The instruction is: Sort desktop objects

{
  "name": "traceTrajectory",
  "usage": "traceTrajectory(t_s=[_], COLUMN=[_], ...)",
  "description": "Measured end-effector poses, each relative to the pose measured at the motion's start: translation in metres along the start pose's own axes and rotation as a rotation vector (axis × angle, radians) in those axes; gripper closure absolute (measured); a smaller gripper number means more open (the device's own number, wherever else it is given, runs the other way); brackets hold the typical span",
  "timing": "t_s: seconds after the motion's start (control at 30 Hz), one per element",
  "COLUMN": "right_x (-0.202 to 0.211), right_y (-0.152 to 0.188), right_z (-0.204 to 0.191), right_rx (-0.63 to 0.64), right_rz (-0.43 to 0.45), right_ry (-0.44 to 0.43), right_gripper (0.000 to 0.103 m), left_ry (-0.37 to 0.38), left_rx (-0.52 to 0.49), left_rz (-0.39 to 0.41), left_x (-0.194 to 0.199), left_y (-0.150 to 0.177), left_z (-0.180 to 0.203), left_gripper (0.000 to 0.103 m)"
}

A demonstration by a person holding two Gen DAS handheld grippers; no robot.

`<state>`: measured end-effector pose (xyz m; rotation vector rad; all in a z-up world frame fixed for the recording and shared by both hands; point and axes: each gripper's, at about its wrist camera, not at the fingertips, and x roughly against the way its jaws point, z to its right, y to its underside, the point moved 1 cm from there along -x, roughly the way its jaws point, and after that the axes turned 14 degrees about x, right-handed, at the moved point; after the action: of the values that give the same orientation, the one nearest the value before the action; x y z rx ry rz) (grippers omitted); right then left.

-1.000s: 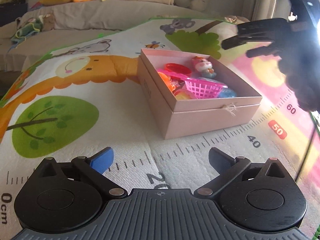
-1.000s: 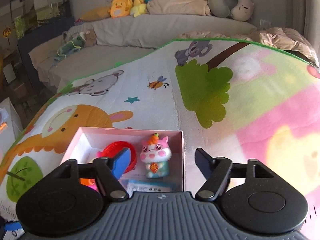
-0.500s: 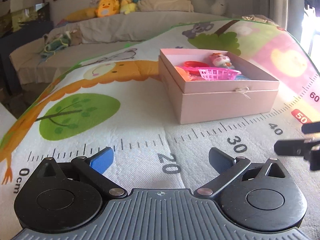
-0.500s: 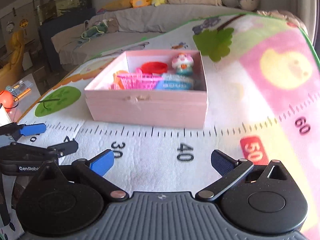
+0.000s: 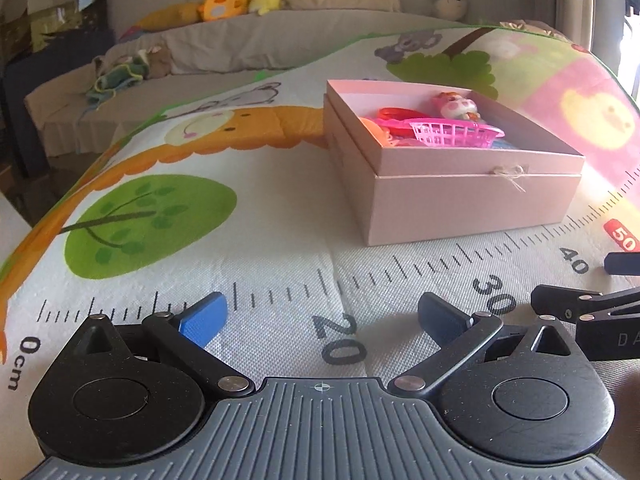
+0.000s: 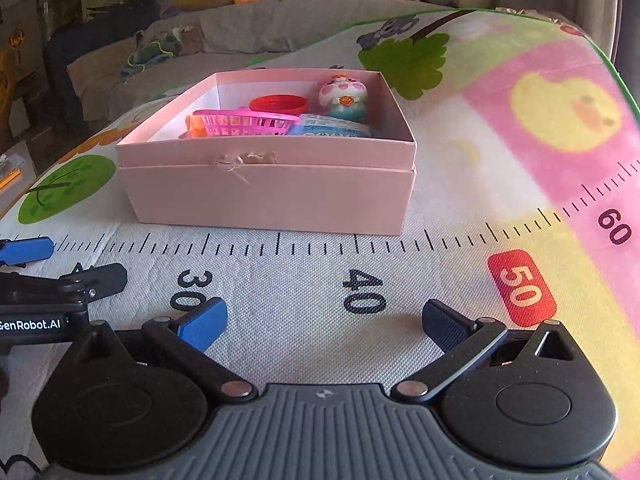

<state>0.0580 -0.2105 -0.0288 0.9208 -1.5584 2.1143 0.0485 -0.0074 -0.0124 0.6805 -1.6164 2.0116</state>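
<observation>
Plainly, open pink box (image 6: 272, 196) of toys (image 6: 344, 96)

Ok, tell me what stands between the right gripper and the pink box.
Nothing visible does. In the right wrist view only bare mat lies between the right gripper, its jaws open and empty, and the pink box. The left gripper sits off to the side, clear of that path.

mat (image 6: 320, 272) before claws: bare | ahead: pink box (image 6: 272, 196) blocks
</observation>
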Motion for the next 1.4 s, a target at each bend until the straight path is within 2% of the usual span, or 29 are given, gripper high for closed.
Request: traceTrajectory(t_s=[0.1, 1.4], right_x=[0.0044, 0.0047], right_y=[0.0089, 0.0083], right_z=[-0.0014, -0.0013], right_rx=[0.002, 0.004], right_rz=[0.055, 0.054], right_ry=[0.007, 0.009], right_gripper=[0.000, 0.000], left_ry=[0.000, 0.004], left_rx=[0.000, 0.004], left_rz=[-0.001, -0.002], left_x=[0.0004, 0.0009], left_y=[0.0002, -0.0002], left_z=[0.0005, 0.0007], left_gripper=[0.000, 0.000])
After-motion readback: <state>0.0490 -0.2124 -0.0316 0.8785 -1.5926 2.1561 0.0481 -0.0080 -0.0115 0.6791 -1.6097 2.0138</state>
